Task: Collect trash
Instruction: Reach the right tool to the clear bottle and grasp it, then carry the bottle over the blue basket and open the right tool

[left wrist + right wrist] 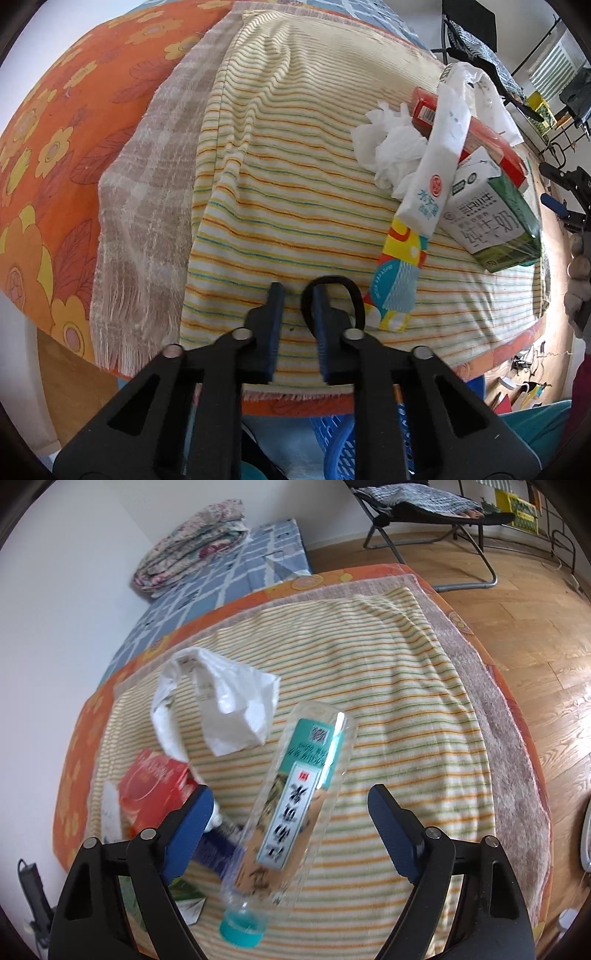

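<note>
In the left wrist view my left gripper (295, 291) hovers over the striped towel (280, 173), jaws a narrow gap apart, with a black loop (338, 291) around its right finger. To its right lie a colourful wrapper (397, 277), a white packet (439, 166), crumpled tissue (391, 147), a red box (476, 136) and a green milk carton (491, 221). In the right wrist view my right gripper (291, 797) is open wide around a clear bottle (295, 812) with a teal cap (242, 928); the bottle is blurred. A white plastic bag (225, 705) and the red box (155, 790) lie to the left.
The towel covers an orange flowered sheet (62, 147) over a beige towel (147, 192). A blue basket (351, 446) shows below the left gripper. Wooden floor (517, 627), a folding chair (424, 513) and folded quilts (192, 542) on a blue mattress lie beyond.
</note>
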Demonstrator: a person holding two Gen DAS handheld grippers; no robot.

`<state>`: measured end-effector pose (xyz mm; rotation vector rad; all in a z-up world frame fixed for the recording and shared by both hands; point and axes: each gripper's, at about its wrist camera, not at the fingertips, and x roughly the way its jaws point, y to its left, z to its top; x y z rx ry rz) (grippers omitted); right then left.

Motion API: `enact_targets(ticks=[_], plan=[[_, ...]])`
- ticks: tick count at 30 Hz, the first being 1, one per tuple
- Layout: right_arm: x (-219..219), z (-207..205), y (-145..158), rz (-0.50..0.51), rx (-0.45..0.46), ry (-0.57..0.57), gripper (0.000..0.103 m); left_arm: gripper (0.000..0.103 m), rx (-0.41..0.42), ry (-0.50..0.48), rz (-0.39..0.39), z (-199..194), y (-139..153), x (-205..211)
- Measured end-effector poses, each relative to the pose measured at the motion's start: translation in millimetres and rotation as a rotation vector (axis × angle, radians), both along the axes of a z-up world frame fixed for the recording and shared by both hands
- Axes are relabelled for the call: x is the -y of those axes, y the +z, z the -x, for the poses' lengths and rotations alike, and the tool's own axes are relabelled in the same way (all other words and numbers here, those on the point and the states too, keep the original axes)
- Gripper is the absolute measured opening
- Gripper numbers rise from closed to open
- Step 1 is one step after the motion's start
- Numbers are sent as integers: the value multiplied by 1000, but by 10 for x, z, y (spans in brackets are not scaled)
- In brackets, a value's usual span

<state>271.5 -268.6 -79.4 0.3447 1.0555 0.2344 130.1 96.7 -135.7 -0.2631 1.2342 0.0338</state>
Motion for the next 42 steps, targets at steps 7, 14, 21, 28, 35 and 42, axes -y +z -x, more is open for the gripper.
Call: enact_targets(ticks=[7, 14, 21, 28, 35, 42], plan=[[6, -212, -198, 10, -43, -25, 86, 5, 7, 13, 18, -135, -6, -48], [-13, -273, -291, -31, -76, -32, 59, 4, 35, 31, 14, -148, 104, -198], [-11, -106, -84, -15, -14, -14, 58, 4, 77, 62, 26, -100, 319, -388], [14, 236, 290, 23, 110, 22, 57, 3, 147, 54, 26, 75, 586, -353], [17, 698, 687, 73, 247, 77, 55, 3, 247, -21, -8, 362, 861, 20], [73, 1180, 887, 31, 308, 122, 55, 3, 278, -114, -3, 579, 970, 476]])
